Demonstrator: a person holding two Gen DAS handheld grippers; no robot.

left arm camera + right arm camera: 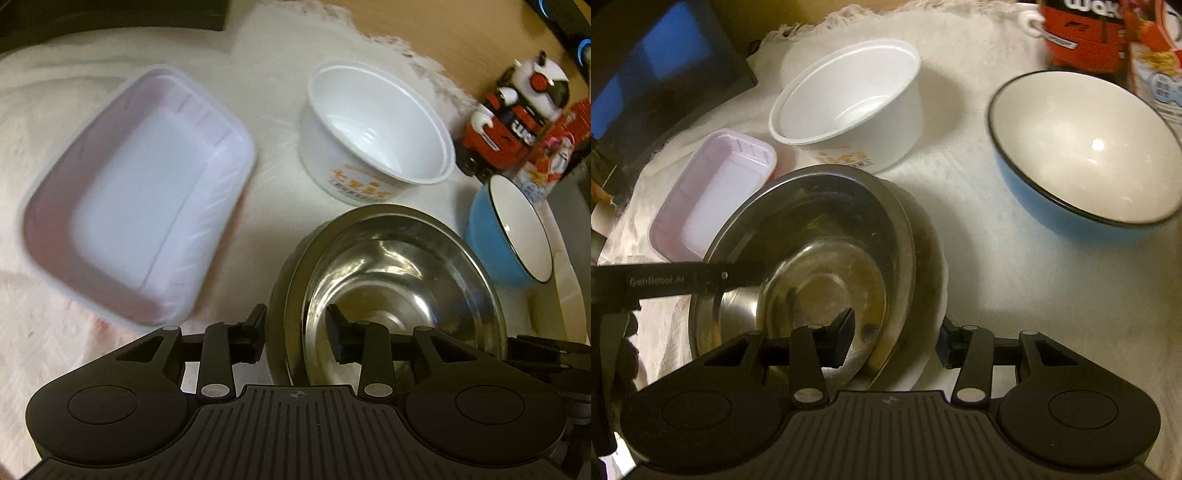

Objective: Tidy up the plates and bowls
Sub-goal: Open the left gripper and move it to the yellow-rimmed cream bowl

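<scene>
Care is needed: the steel bowl (pixel 812 258) sits in a white plate (pixel 934 266), their rims straddled by the right gripper (pixel 894 339) and left gripper (pixel 295 332), both open, not pressing. Release should be clean, without dragging. The plate's underside and tabletop (pixel 979 229) edges are hidden.

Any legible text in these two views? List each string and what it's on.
"GenRobot.AI": on the black arm of the left gripper, right wrist view.
"WO...": white letters, cut off by the frame edge, on the red and black toy figure.
Orange print on the white plastic bowl: blurred, unreadable.
Print on the colourful box beside the toy: too blurred to read.
</scene>
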